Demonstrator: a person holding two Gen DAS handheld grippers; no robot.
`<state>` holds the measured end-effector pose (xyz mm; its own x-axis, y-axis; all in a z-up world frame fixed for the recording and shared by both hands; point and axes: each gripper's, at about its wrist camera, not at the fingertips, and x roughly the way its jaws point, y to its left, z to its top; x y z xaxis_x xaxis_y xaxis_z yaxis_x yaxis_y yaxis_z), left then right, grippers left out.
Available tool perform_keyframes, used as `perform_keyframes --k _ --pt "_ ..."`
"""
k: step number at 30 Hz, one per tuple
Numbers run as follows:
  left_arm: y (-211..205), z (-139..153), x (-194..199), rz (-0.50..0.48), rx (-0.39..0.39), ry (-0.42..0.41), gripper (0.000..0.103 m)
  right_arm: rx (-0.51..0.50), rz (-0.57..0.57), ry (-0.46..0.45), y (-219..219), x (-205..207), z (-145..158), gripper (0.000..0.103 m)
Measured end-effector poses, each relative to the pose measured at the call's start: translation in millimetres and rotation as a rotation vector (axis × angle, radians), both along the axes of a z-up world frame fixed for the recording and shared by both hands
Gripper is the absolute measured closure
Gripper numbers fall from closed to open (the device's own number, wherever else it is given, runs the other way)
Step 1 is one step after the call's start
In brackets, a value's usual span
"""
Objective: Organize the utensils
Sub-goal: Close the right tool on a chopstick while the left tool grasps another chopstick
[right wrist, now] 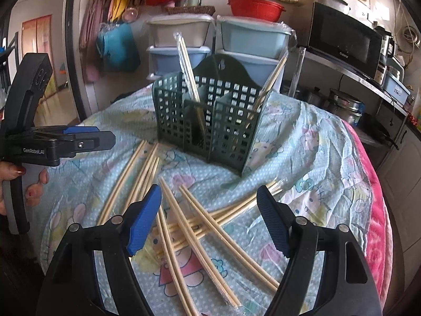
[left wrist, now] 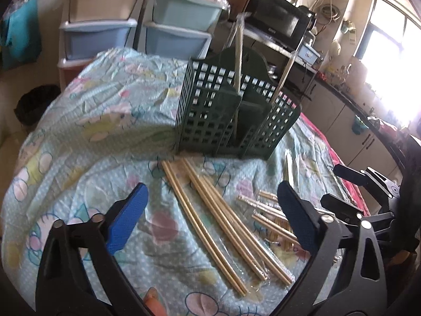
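Pale bamboo chopsticks in clear plastic sleeves [left wrist: 210, 216] lie scattered on the round table's light-blue cartoon-print cloth [left wrist: 86, 121], in front of a dark green plastic lattice caddy with upright dividers [left wrist: 231, 110]. In the left wrist view the nearest pairs run lengthwise from just before the caddy's base toward the camera, slanting down to the right; a second cluster of shorter-looking wrapped ends lies to their right. In the right wrist view several pairs cross one another: some point toward the caddy, others lie almost crosswise beneath them.

The caddy [right wrist: 210, 121] stands upright on the cloth. One wrapped pair [right wrist: 189, 71] stands in a left-hand compartment, leaning left at the top; another [right wrist: 271, 81] leans out to the right from the right-hand compartment.

The left gripper [left wrist: 210, 221] hangs above the chopsticks with its blue pads spread wide, nothing pinched. The right gripper [right wrist: 210, 221] is likewise spread over the crossed pile, its pads clear of the sticks.
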<state>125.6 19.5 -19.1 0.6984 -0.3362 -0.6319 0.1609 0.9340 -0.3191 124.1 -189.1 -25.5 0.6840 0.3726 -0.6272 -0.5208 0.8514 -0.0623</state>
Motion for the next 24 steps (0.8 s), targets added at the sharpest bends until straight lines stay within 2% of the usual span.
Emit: perform_keyframes --k 2,4,10,15,24 --pt "1.6 -6.2 3.8 -0.001 -0.011 0.024 0.025 -0.013 0.005 0.010 1.1 2.9 -4.2 0.031" --pt "2.5 -12.6 7.0 -0.001 -0.017 0.047 0.038 -0.024 0.010 0.023 2.4 6.0 -7.6 0.033" --pt "9.5 -29.0 20.5 0.001 -0.056 0.117 0.059 -0.069 0.040 0.062 8.8 15.9 -20.0 0.040" --pt "11.6 -36.2 32.4 0.006 -0.059 0.153 0.065 -0.106 0.065 0.091 13.9 27.2 -28.8 0.045" --pt "19.1 -46.8 53.7 0.033 -0.060 0.203 0.065 -0.163 0.127 0.152 26.6 47.4 -41.2 0.052"
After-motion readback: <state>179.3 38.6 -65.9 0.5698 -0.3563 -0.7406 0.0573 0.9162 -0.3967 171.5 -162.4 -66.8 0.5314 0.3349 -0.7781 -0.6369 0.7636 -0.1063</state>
